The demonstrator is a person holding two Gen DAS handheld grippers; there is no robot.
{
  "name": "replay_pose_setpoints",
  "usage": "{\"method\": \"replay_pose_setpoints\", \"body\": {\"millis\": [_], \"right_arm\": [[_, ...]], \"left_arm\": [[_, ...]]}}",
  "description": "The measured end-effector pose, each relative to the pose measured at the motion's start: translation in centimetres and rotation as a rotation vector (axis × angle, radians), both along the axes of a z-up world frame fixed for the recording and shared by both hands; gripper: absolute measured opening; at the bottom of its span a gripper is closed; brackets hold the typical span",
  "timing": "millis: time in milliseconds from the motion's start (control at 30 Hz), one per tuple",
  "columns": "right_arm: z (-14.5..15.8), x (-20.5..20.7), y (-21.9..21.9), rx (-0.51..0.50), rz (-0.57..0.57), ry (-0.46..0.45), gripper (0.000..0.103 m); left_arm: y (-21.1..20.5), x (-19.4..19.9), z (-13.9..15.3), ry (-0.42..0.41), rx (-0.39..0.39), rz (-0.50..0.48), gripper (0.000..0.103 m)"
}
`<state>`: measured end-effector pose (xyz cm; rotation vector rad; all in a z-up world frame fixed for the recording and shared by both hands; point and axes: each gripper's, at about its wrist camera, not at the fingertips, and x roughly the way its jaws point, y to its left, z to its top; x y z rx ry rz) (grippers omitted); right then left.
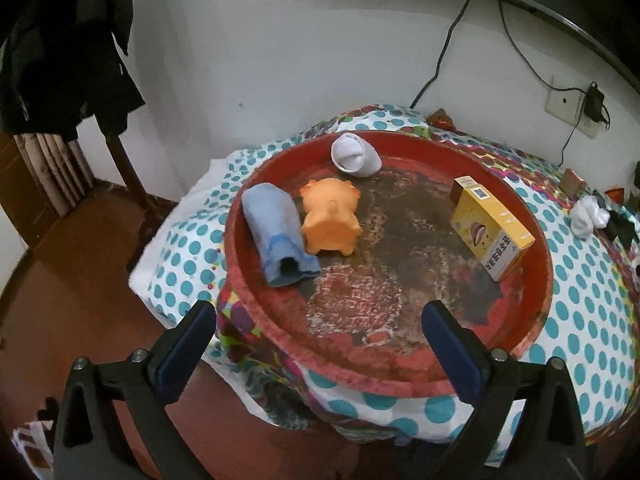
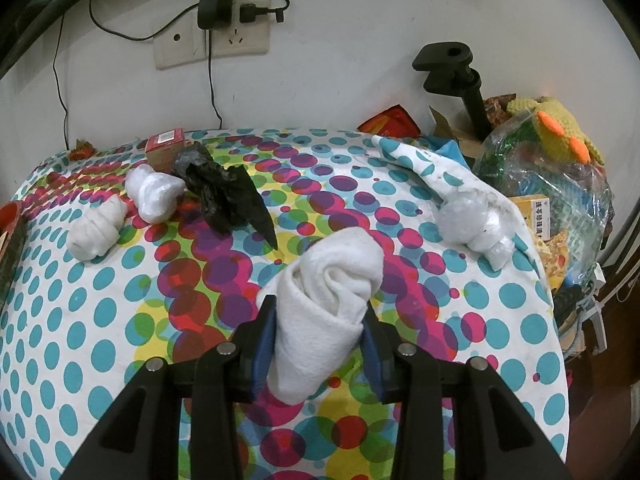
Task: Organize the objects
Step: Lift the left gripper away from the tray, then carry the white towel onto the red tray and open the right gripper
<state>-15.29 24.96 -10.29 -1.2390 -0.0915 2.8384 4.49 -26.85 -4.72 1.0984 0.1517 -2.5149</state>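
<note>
In the left wrist view a round red tray [image 1: 532, 240] lies on the dotted cloth. It holds a rolled blue cloth [image 1: 274, 232], an orange pig toy [image 1: 330, 218], a white rolled sock [image 1: 354, 154] and a yellow box [image 1: 490, 230]. My left gripper [image 1: 318, 334] is open and empty at the tray's near rim. In the right wrist view my right gripper [image 2: 320, 336] is shut on a rolled white cloth [image 2: 328, 304] and holds it above the dotted cloth. Two white sock rolls [image 2: 98, 228] [image 2: 154, 192], a black bag [image 2: 228, 196] and a clear plastic bundle [image 2: 474, 224] lie on the cloth.
A small red box [image 2: 166, 148] stands at the back by the wall socket [image 2: 212, 40]. A pile of bags with a yellow knitted toy [image 2: 560, 128] and a black clamp stand [image 2: 460, 76] crowds the right edge. A dark coat [image 1: 60, 48] hangs at left over wooden floor.
</note>
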Motion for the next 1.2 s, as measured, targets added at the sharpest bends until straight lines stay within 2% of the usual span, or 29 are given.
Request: {"method": "replay_pose_setpoints", "body": {"millis": [233, 300, 367, 467, 567, 767, 1000, 1200], "right_arm": [[1.8, 1.4, -1.4, -0.034, -0.016, 0.017, 0.039], [2.3, 2.2, -2.7, -0.019, 0.011, 0.023, 0.039], [2.9, 2.9, -4.0, -0.033, 0.048, 0.027, 0.039], [3.9, 3.9, -6.6, -0.057, 0.109, 0.03, 0.039], [5.1, 4.7, -10.2, -0.063, 0.192, 0.037, 0.039], [6.8, 6.6, -18.5, -0.09, 0.378, 0.044, 0.039], [7.9, 8.7, -27.9, -0.1, 0.578, 0.028, 0.039], [7.9, 10.3, -33.8, -0.082, 0.694, 0.005, 0.039]], "left_arm": [[-0.5, 0.8, 0.0, 0.024, 0.0, -0.012, 0.103], [-0.5, 0.7, -0.1, 0.024, 0.007, -0.021, 0.103], [-0.5, 0.7, -0.3, 0.015, -0.006, -0.023, 0.103], [-0.6, 0.6, -0.5, 0.013, 0.015, -0.021, 0.103], [-0.8, 0.7, -0.4, 0.022, 0.034, -0.023, 0.103], [-0.7, 0.6, -0.6, 0.009, 0.008, -0.024, 0.103], [-1.1, 0.9, -0.1, 0.026, 0.028, -0.024, 0.103], [-2.1, 1.3, 0.4, 0.037, 0.021, 0.004, 0.103]]}}
